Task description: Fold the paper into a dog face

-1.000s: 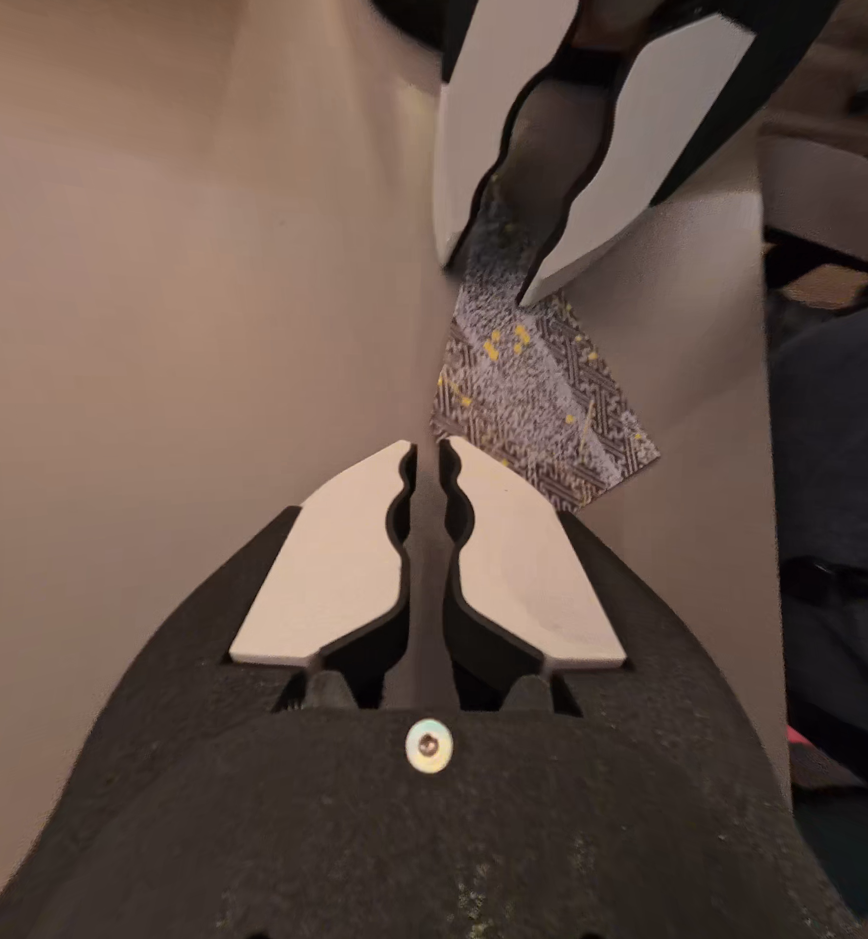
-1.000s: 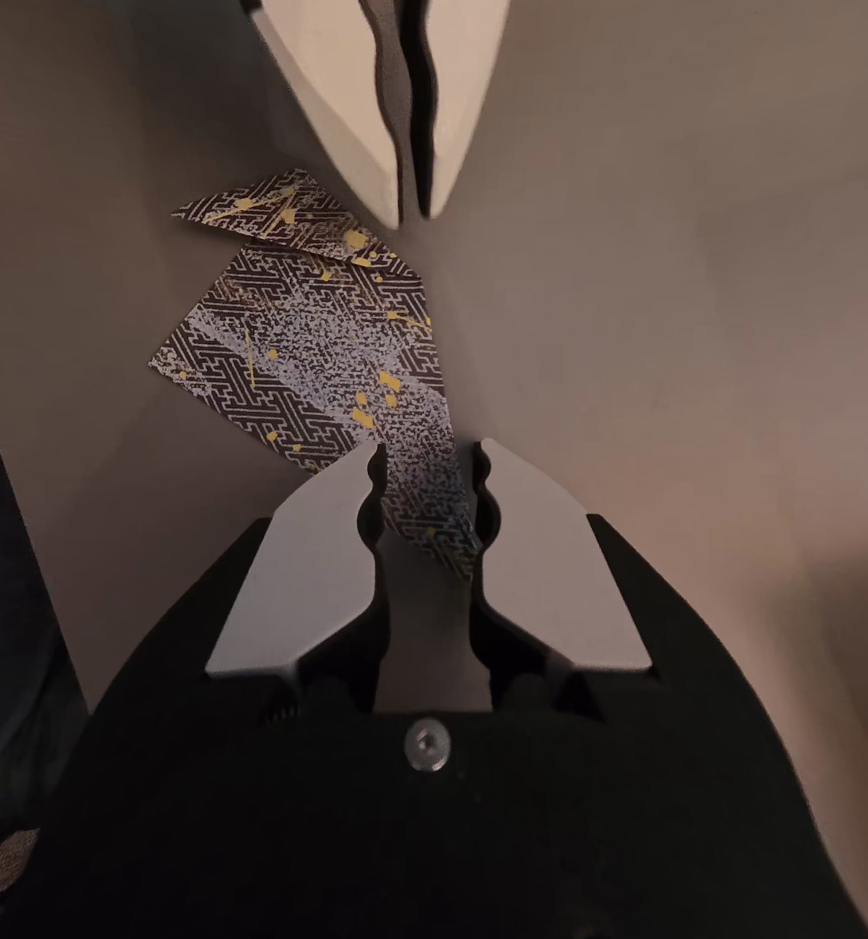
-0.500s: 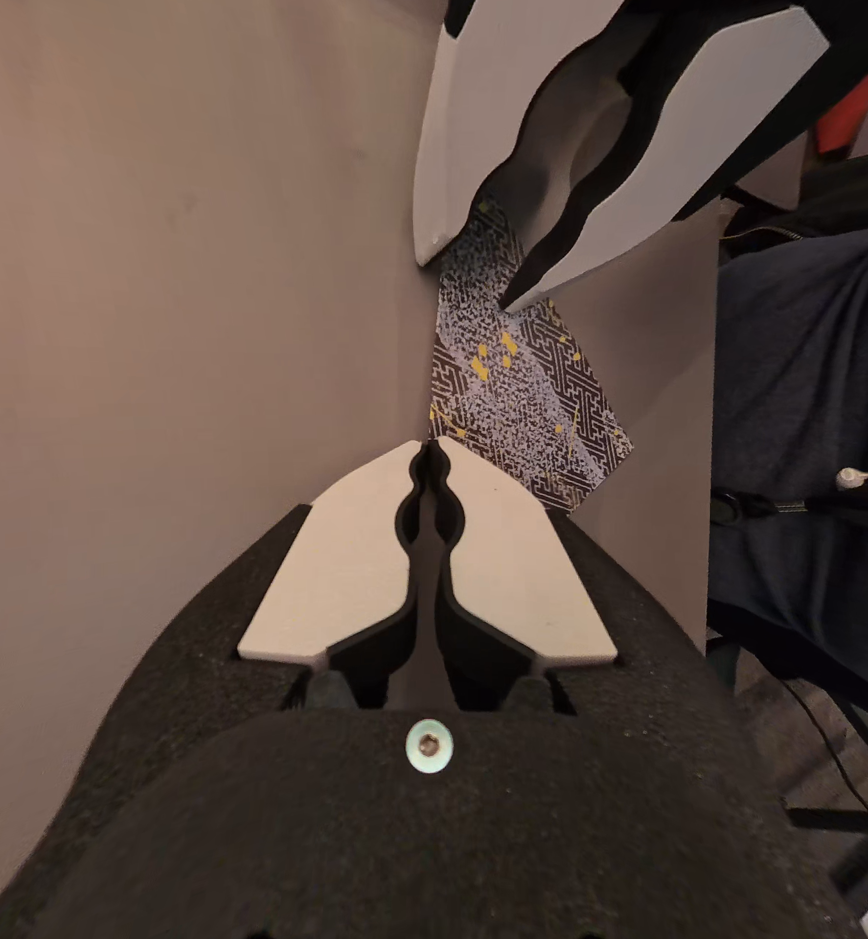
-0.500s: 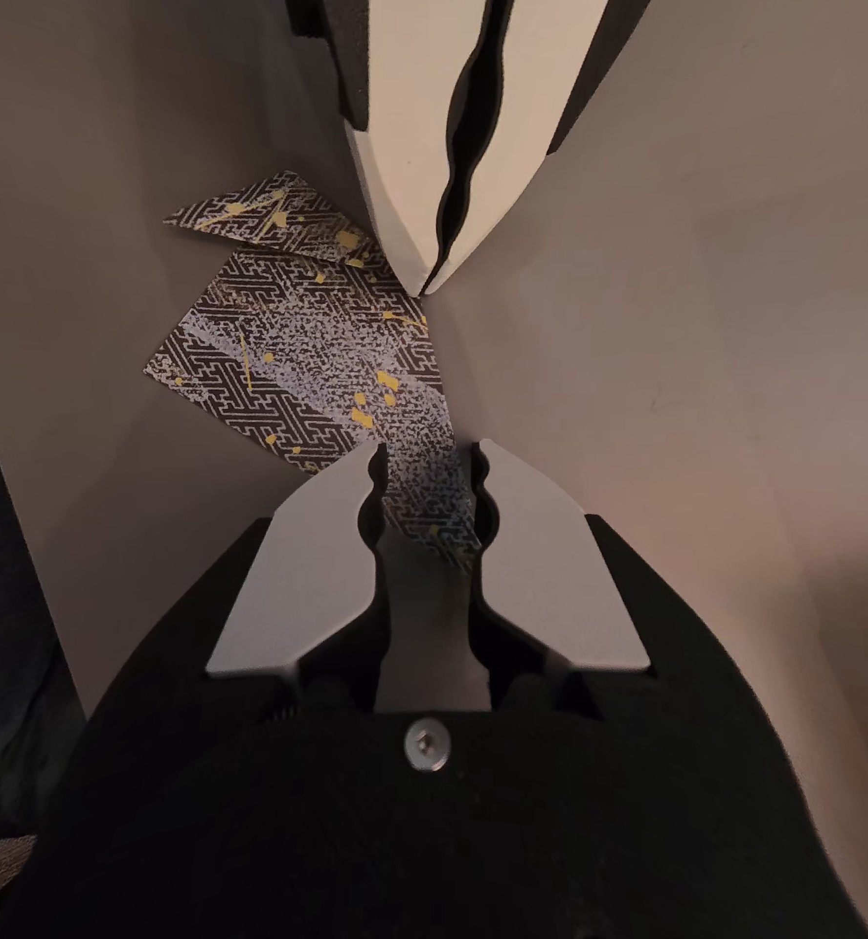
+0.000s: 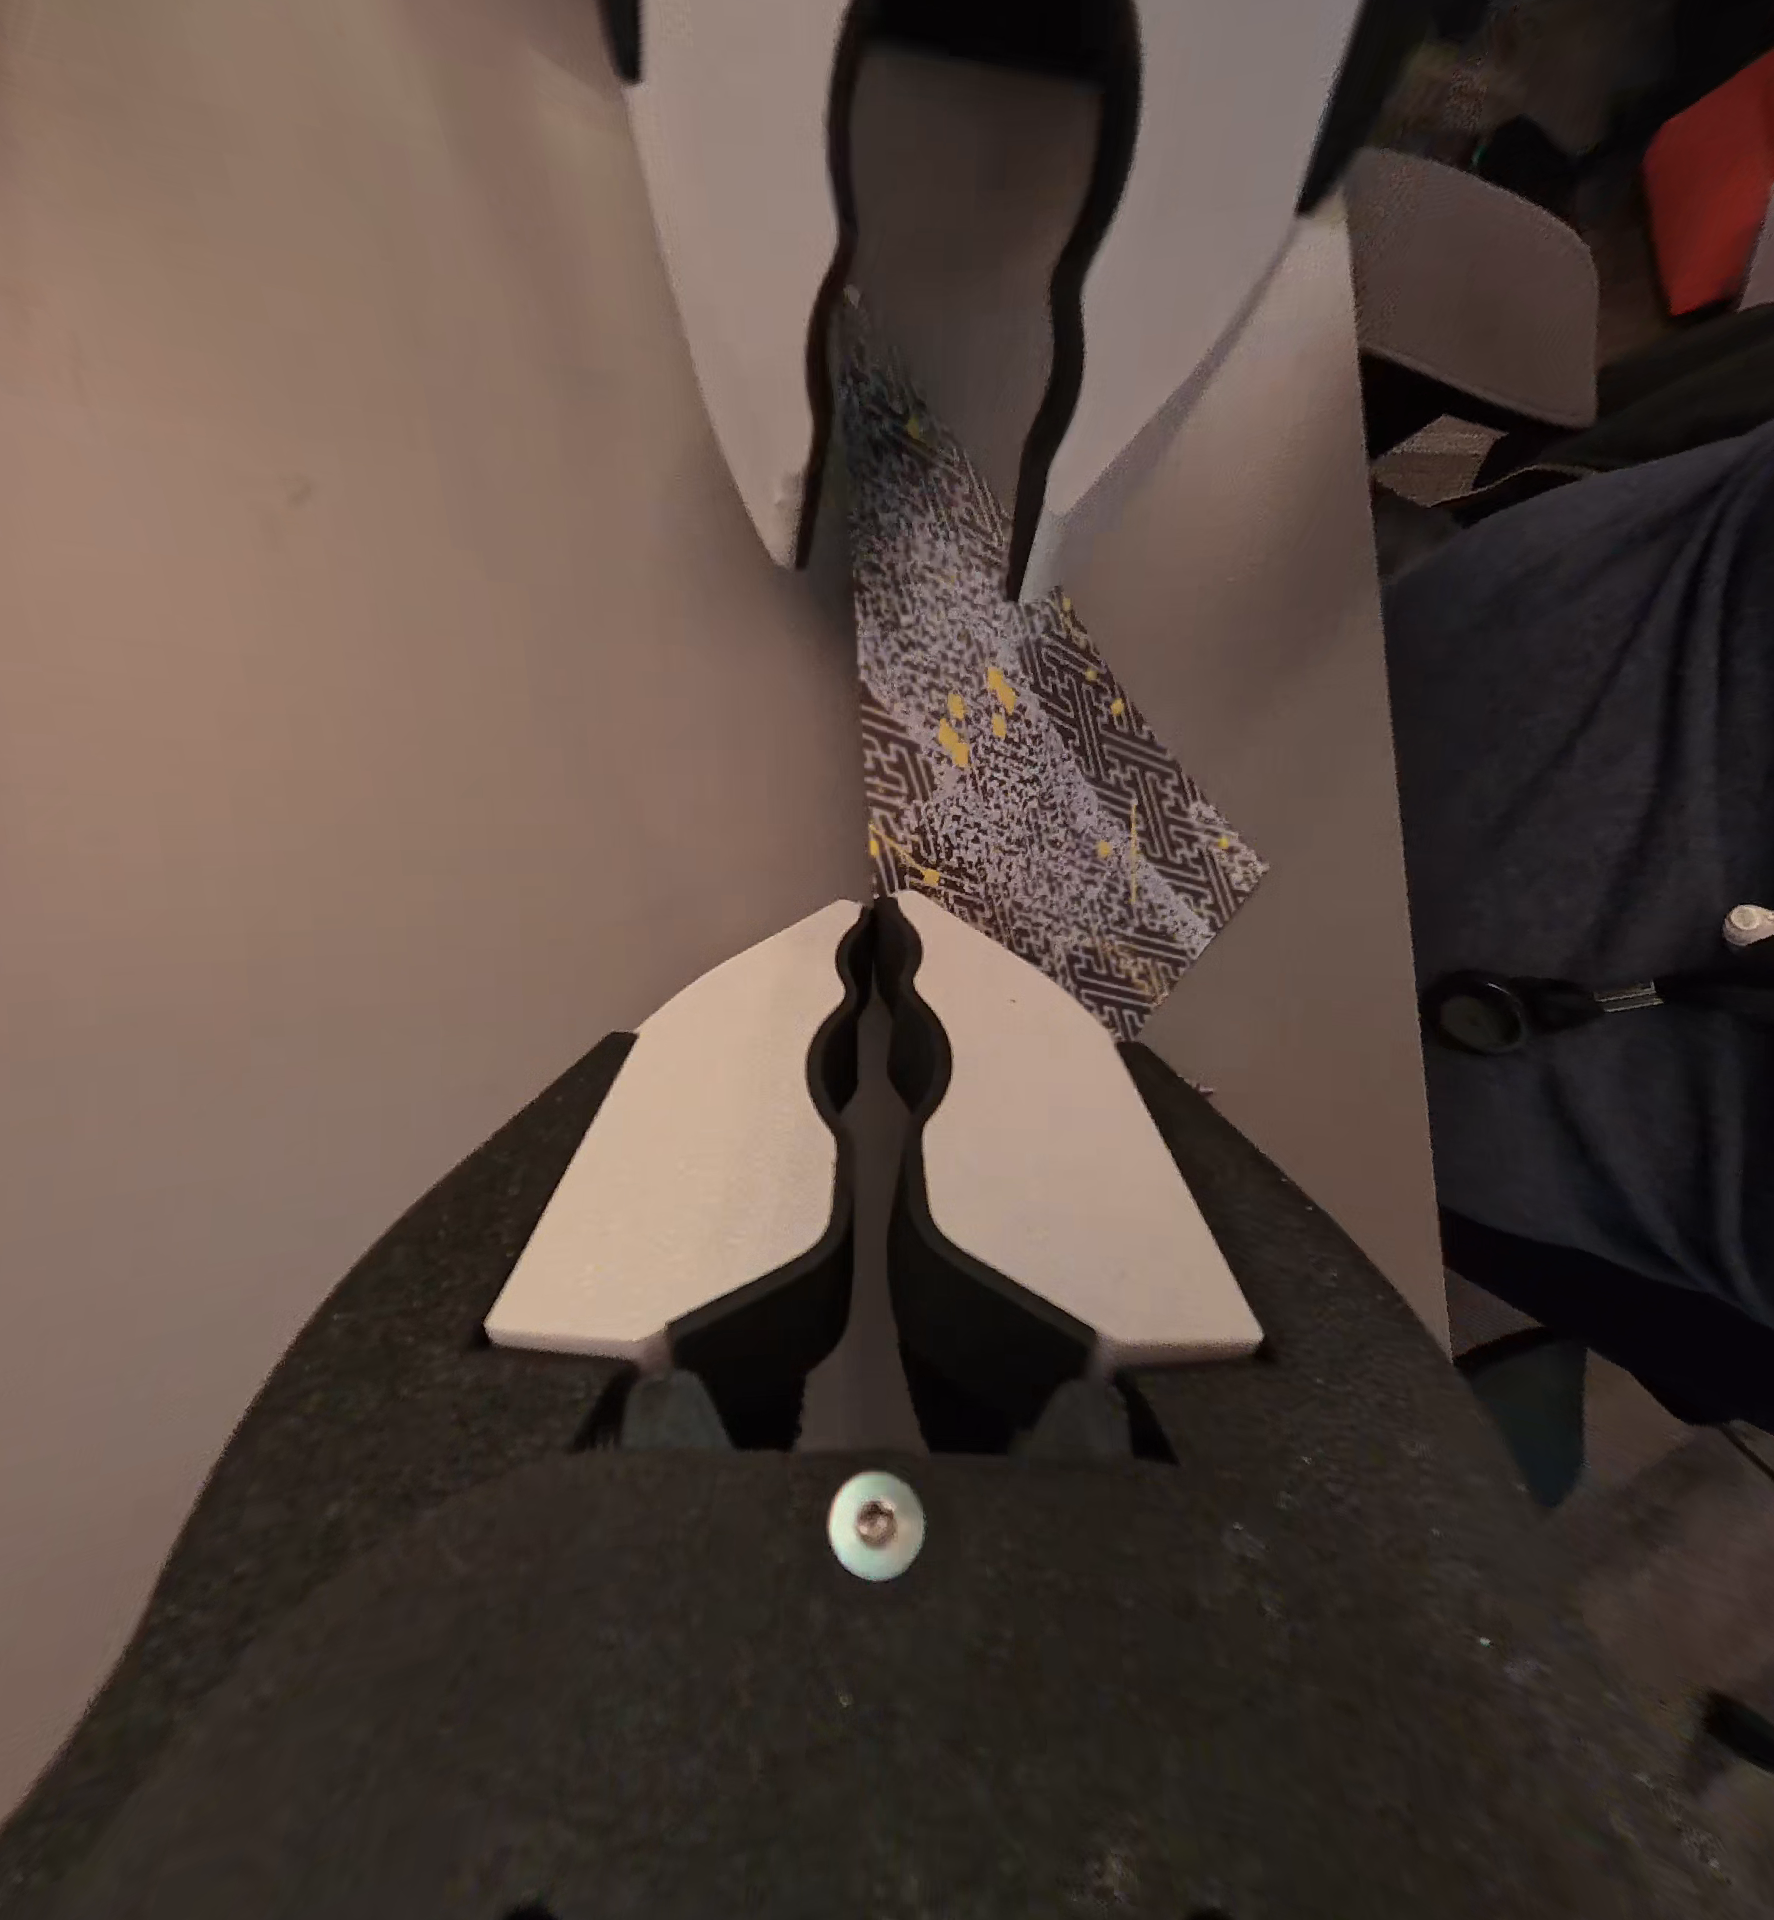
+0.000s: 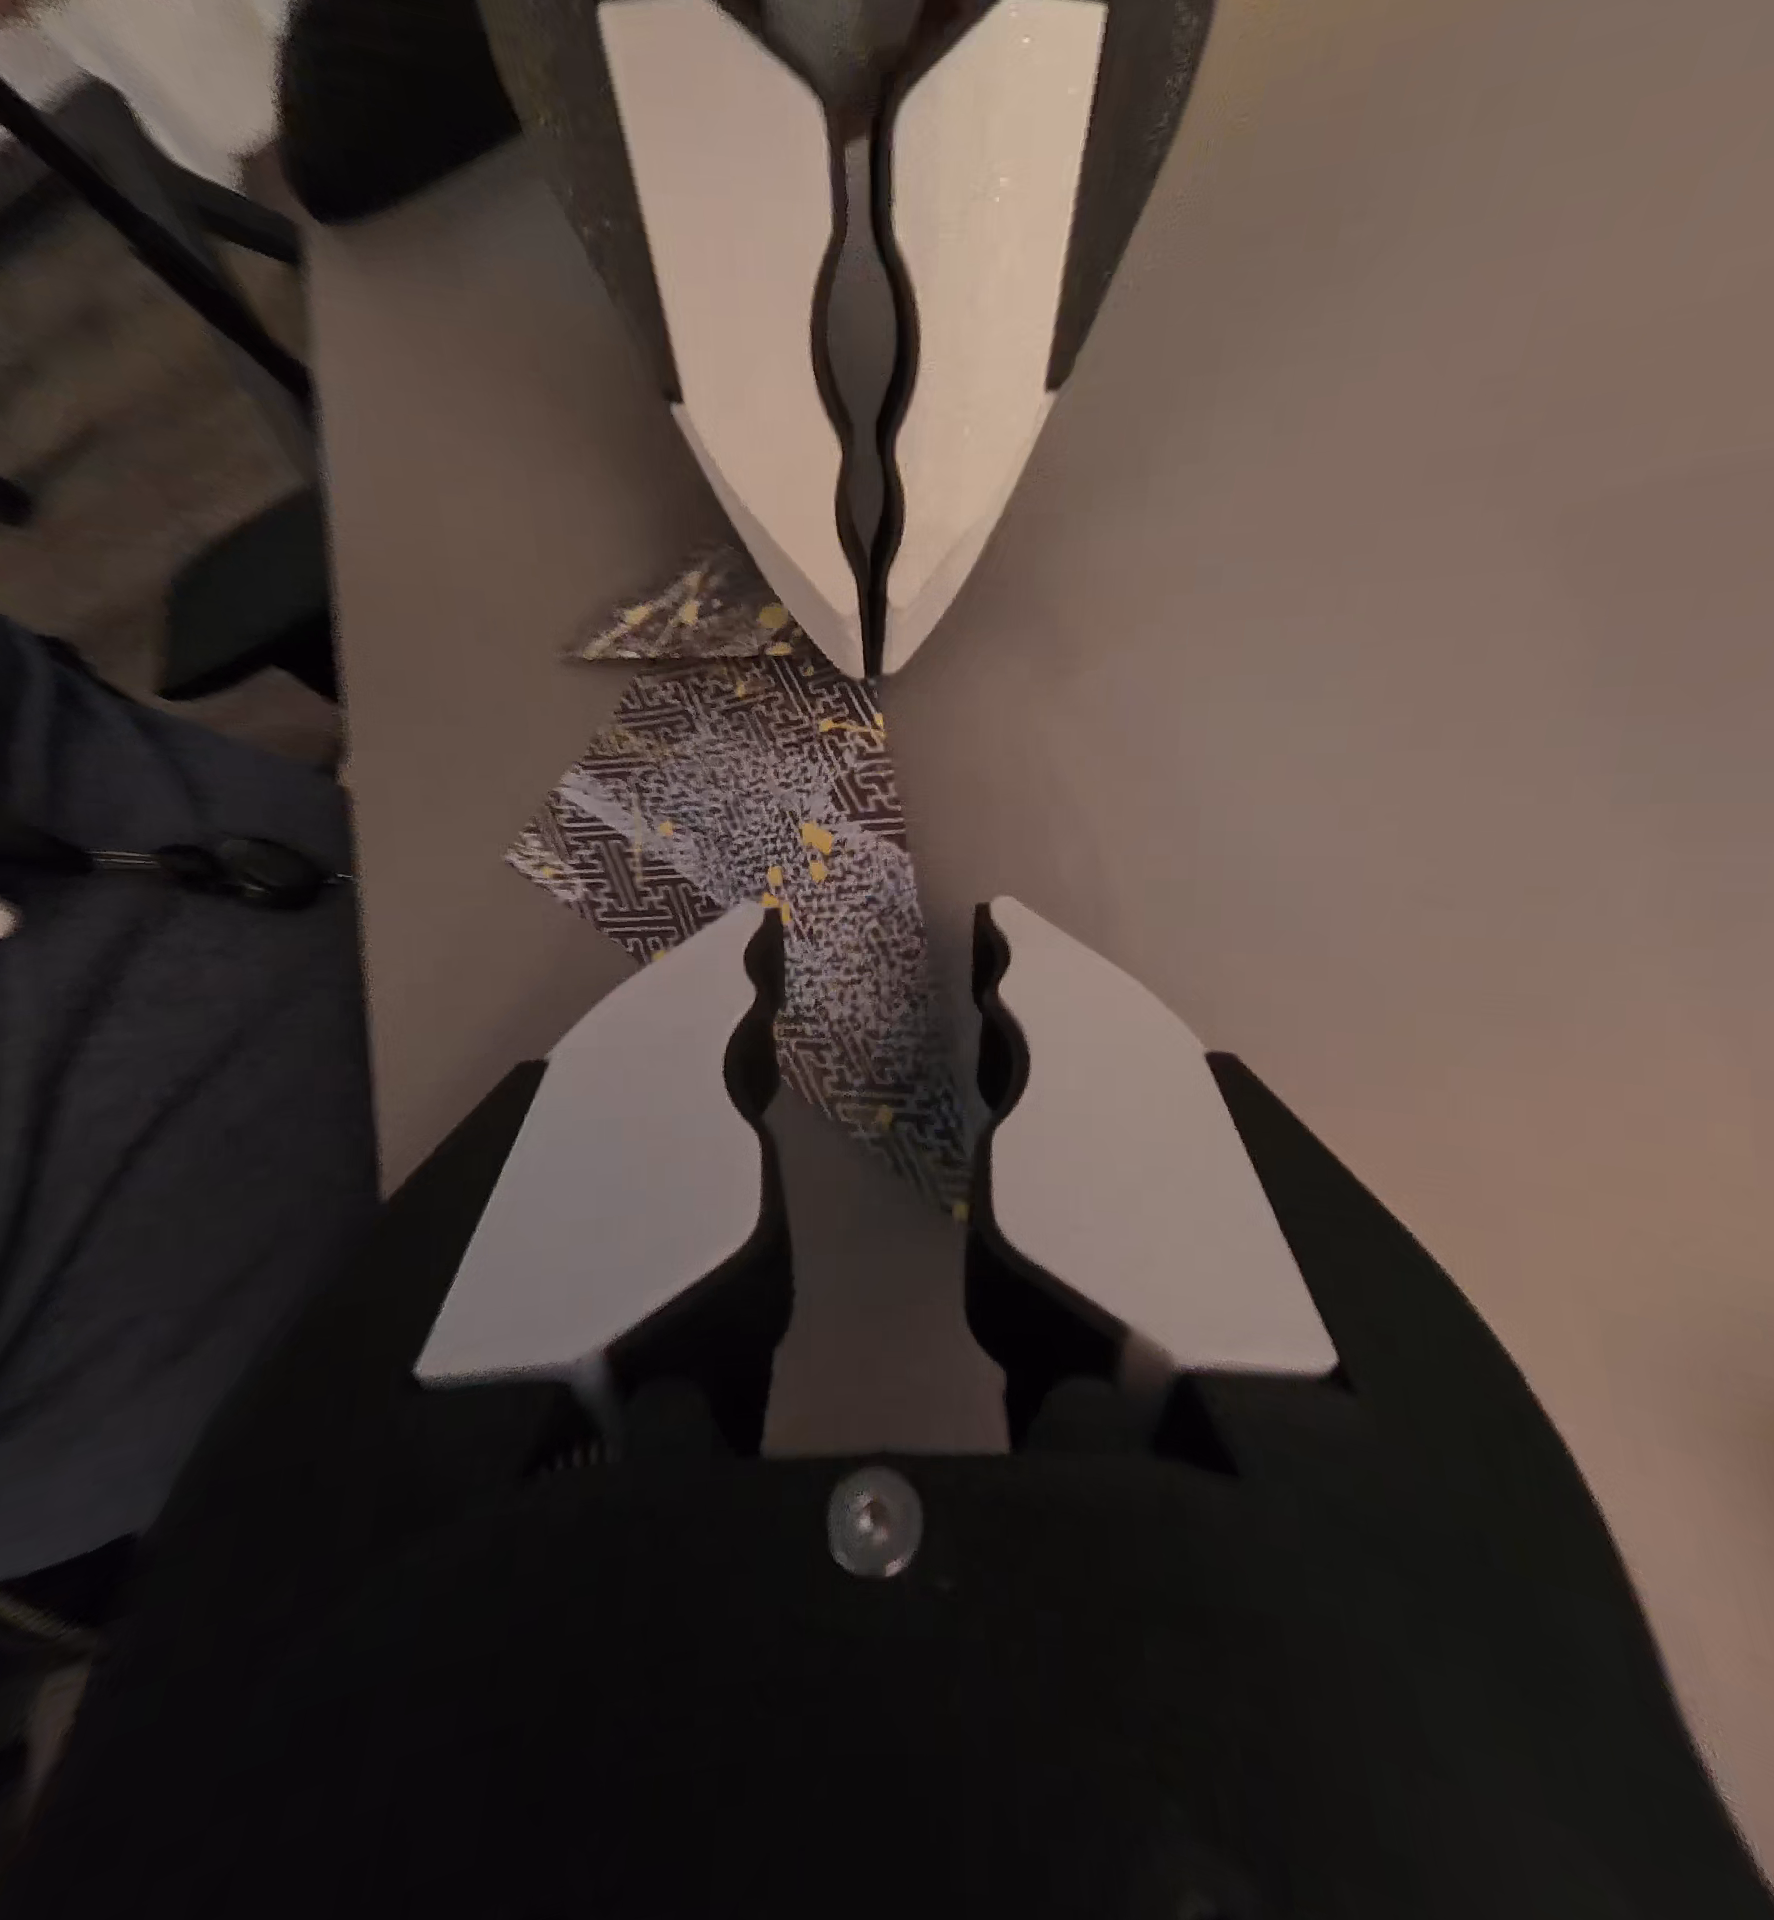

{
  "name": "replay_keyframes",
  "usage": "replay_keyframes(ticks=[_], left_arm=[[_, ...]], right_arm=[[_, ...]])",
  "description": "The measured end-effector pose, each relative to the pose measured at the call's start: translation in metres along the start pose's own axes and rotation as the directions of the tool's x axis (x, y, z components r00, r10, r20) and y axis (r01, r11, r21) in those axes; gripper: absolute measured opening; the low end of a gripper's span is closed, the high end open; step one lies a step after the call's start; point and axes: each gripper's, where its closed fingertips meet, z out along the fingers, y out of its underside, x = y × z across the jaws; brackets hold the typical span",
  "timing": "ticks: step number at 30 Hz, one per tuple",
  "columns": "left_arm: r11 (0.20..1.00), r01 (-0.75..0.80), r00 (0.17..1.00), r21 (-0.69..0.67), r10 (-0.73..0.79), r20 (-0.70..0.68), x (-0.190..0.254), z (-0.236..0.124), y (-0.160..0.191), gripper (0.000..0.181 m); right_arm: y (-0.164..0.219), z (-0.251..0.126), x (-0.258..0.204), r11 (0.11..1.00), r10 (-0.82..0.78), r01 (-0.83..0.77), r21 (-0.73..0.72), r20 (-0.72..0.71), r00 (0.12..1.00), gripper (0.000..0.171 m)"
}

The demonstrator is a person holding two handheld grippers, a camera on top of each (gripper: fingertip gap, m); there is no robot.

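The paper [image 5: 1018,810] is a folded dark sheet with a maze pattern, white speckles and yellow flecks. It lies flat on the grey table [image 5: 343,727] near its edge. In the right wrist view the paper [image 6: 748,821] has one small flap [image 6: 675,629] folded over at its far end. My left gripper [image 5: 878,906] is shut, with its tips at the paper's corner; I cannot tell if it pinches the paper. It shows at the top of the right wrist view [image 6: 875,665]. My right gripper [image 6: 875,914] is open and straddles the paper's pointed near end. It also shows in the left wrist view [image 5: 909,577].
The table edge [image 5: 1382,727] runs just beside the paper. A person's leg in dark blue cloth [image 5: 1610,831] is right against that edge, with a black cord [image 5: 1485,1013] across it. A grey chair [image 5: 1465,281] and something red [image 5: 1745,156] stand beyond. The table [image 6: 1382,831] stretches wide on the other side.
My left gripper has gone from slightly open to shut and has come up to the paper's corner. My right gripper stays open over the paper's pointed end.
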Motion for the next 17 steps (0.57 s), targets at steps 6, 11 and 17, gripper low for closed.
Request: replay_keyframes(ticks=[6,11,17], left_arm=[[0.998,-0.030,0.999,0.057,0.028,0.036,0.004,-0.011,-0.007,0.000],[0.993,-0.024,0.999,0.118,0.018,0.049,0.003,-0.018,-0.009,0.000],[0.973,-0.119,0.988,0.198,0.096,0.122,0.006,-0.026,-0.017,0.000]], right_arm=[[0.000,-0.008,-0.001,0.993,0.108,-0.095,-0.072,0.215,0.970,0.035],[0.010,-0.002,-0.002,0.979,0.166,-0.125,-0.164,0.270,0.948,0.001],[0.020,0.006,0.008,0.959,0.133,-0.081,-0.271,0.180,0.975,0.001]])
